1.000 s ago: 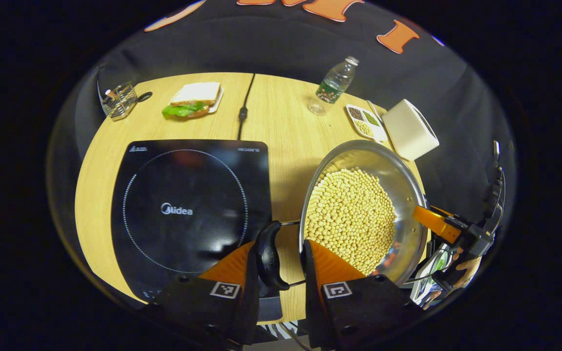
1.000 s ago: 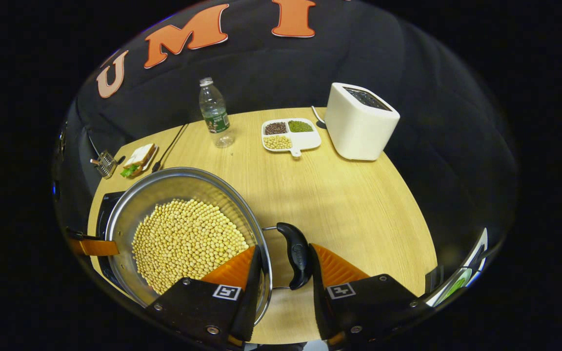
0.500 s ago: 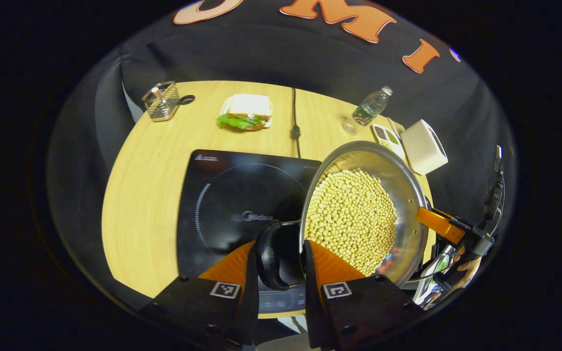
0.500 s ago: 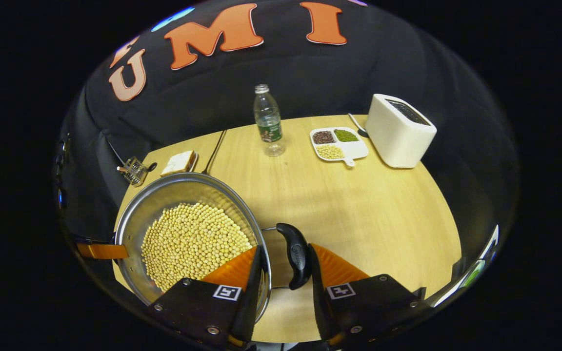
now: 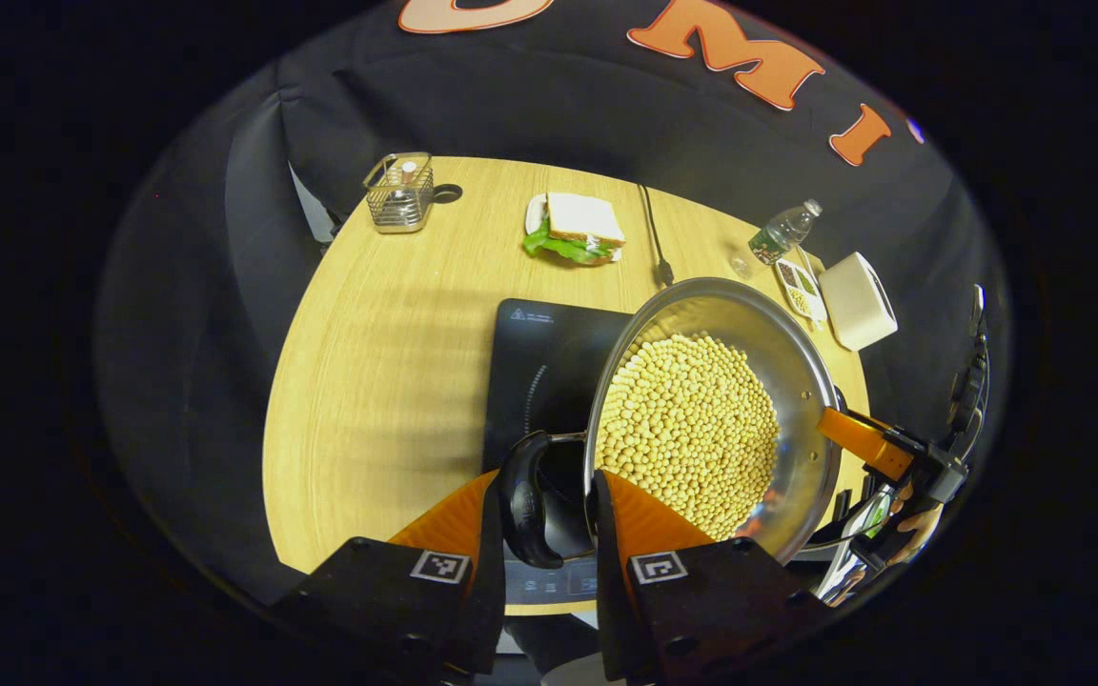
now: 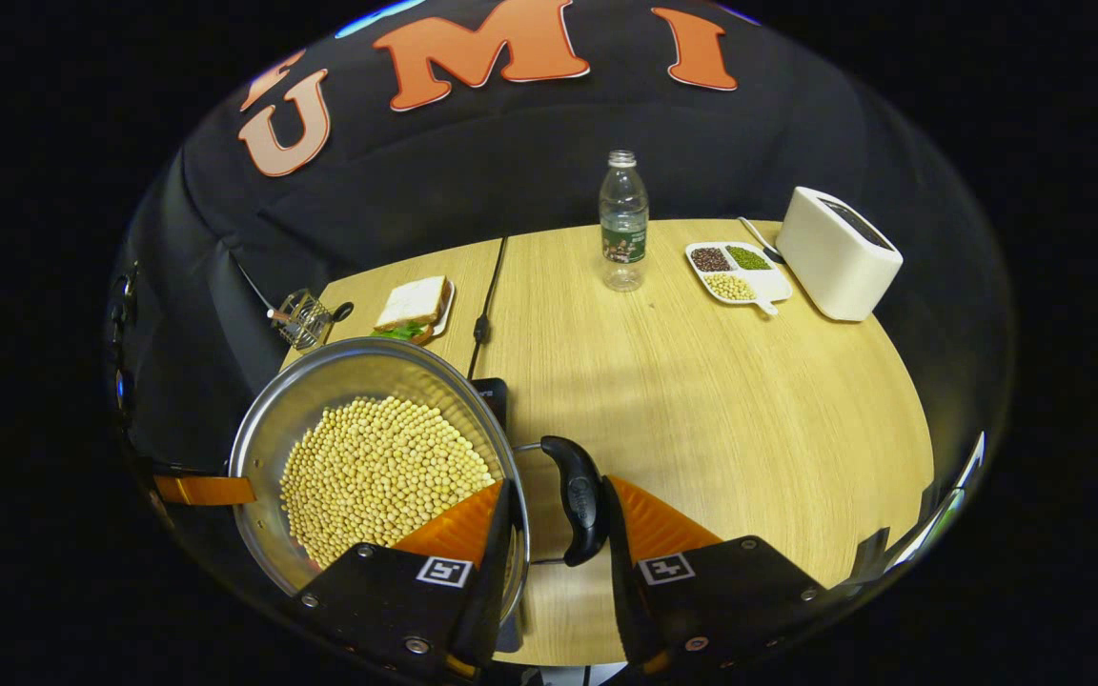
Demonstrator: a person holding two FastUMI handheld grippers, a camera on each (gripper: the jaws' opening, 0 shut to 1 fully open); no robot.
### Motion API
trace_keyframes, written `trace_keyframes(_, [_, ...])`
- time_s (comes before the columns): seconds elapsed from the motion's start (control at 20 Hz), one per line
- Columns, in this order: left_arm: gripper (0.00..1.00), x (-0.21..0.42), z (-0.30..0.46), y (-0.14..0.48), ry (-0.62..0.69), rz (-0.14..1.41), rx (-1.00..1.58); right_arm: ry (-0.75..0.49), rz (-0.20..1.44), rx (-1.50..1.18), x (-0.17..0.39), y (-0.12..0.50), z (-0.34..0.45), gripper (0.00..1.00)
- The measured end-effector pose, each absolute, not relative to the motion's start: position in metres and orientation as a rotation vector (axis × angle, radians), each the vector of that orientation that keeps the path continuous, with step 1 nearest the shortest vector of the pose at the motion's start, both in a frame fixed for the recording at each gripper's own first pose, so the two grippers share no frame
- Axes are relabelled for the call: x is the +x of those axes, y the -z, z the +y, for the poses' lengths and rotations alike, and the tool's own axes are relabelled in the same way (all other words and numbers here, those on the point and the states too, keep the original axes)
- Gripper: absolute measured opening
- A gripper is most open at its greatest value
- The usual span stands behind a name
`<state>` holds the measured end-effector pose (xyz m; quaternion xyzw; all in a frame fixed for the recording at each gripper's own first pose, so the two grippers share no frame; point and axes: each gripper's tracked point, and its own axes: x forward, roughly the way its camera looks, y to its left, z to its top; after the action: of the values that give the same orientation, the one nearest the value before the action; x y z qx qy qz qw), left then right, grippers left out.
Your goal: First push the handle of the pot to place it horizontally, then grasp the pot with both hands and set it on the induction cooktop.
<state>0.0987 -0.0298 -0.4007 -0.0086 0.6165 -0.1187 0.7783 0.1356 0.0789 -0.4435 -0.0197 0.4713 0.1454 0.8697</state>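
While two tools (image 5: 546, 510) (image 6: 559, 519) grip, one pot (image 5: 802, 381) hangs.

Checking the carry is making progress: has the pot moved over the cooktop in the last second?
Yes. In the left gripper view the pot has moved left and now overlaps the cooktop, which it sat beside on the table.

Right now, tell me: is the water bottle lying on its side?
No, the water bottle stands upright on the table, beside the divided dish.

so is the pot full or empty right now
Partly full: a layer of pale yellow beans covers the bottom of the pot, while its bare metal wall rises well above them in both gripper views.
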Motion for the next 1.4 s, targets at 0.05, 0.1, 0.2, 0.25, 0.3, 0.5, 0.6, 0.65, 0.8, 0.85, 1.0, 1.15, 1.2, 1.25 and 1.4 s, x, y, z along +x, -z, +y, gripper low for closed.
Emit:
trace_keyframes(0.05, [0.48,0.103,-0.023,0.406,0.257,1.333,-0.011,-0.297,0.99,-0.038,0.135,0.444,0.079,0.49])
trace_keyframes(0.1, [0.47,0.11,-0.018,0.408,0.261,1.332,-0.005,-0.289,0.992,-0.032,0.133,0.445,0.077,0.49])
trace_keyframes(0.2, [0.47,0.117,-0.015,0.414,0.273,1.338,0.002,-0.273,0.994,-0.031,0.13,0.444,0.075,0.49])
trace_keyframes(0.25, [0.47,0.119,-0.012,0.419,0.284,1.345,0.005,-0.263,0.999,-0.032,0.128,0.444,0.074,0.49])
trace_keyframes(0.3, [0.47,0.121,-0.011,0.423,0.292,1.353,0.001,-0.252,1.003,-0.032,0.126,0.443,0.075,0.49])
trace_keyframes(0.5, [0.47,0.13,-0.013,0.445,0.304,1.372,-0.008,-0.205,1.017,-0.041,0.118,0.44,0.078,0.49])
trace_keyframes(0.6, [0.47,0.133,-0.015,0.452,0.313,1.377,-0.01,-0.193,1.022,-0.045,0.115,0.44,0.085,0.49])
trace_keyframes(0.65, [0.47,0.136,-0.016,0.456,0.309,1.374,-0.019,-0.195,1.022,-0.045,0.113,0.441,0.085,0.49])
trace_keyframes(0.8, [0.48,0.136,-0.012,0.459,0.316,1.37,-0.019,-0.204,1.025,-0.032,0.111,0.44,0.082,0.49])
trace_keyframes(0.85, [0.48,0.136,-0.012,0.459,0.317,1.368,-0.024,-0.206,1.026,-0.031,0.111,0.439,0.081,0.5])
trace_keyframes(1.0, [0.5,0.132,-0.007,0.462,0.31,1.371,-0.014,-0.216,1.028,-0.028,0.108,0.442,0.081,0.52])
trace_keyframes(1.15, [0.59,0.135,-0.005,0.459,0.275,1.338,0.025,-0.232,1.049,-0.005,0.1,0.44,0.079,0.57])
trace_keyframes(1.2, [0.63,0.142,-0.005,0.454,0.262,1.312,0.023,-0.237,1.044,0.005,0.099,0.434,0.078,0.58])
trace_keyframes(1.25, [0.65,0.146,-0.003,0.449,0.25,1.289,0.032,-0.242,1.023,0.019,0.103,0.426,0.077,0.59])
trace_keyframes(1.4, [0.82,0.155,-0.008,0.417,0.259,1.219,0.039,-0.258,0.959,0.046,0.114,0.392,0.071,0.65])
